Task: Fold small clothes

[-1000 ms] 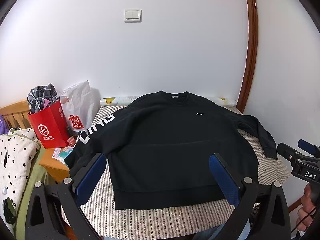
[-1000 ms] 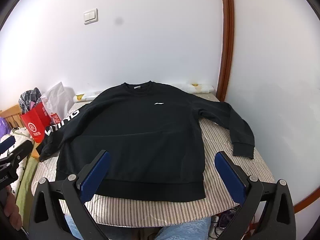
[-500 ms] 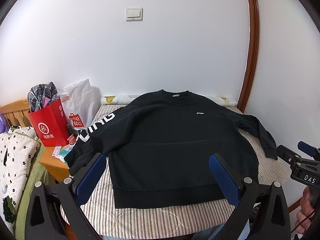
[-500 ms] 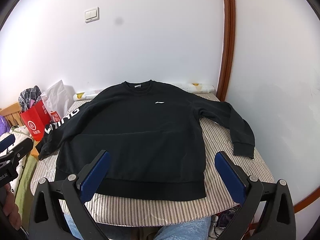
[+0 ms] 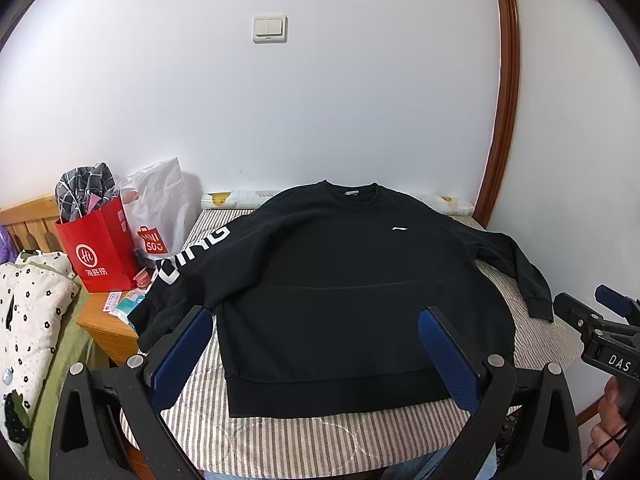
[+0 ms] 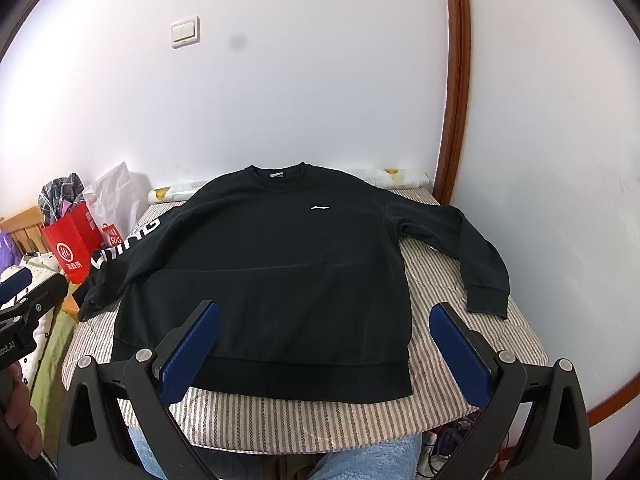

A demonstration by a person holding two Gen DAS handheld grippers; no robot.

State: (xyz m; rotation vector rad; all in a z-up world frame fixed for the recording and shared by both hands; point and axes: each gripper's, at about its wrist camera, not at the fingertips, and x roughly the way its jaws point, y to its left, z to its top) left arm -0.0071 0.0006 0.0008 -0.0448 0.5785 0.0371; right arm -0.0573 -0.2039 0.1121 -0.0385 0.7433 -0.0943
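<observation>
A black sweatshirt (image 5: 344, 280) lies flat, front up, on a striped table cover (image 5: 280, 436), collar toward the wall, both sleeves spread out; it also shows in the right wrist view (image 6: 276, 280). Its left sleeve with white letters (image 5: 192, 256) hangs over the table's left edge. Its right sleeve cuff (image 6: 488, 296) lies near the right edge. My left gripper (image 5: 316, 316) is open and empty, held above the hem. My right gripper (image 6: 324, 312) is open and empty, above the hem's right half.
A red paper bag (image 5: 100, 248) and a white plastic bag (image 5: 160, 208) stand on a wooden nightstand (image 5: 104, 320) at the left. A flowered quilt (image 5: 28, 312) lies far left. White walls close off the back and right. My knees (image 6: 360, 460) are below the front edge.
Both grippers have drifted very slightly; the sweatshirt sits a touch lower in both views. Both grippers stay open and the sweatshirt has not moved.
</observation>
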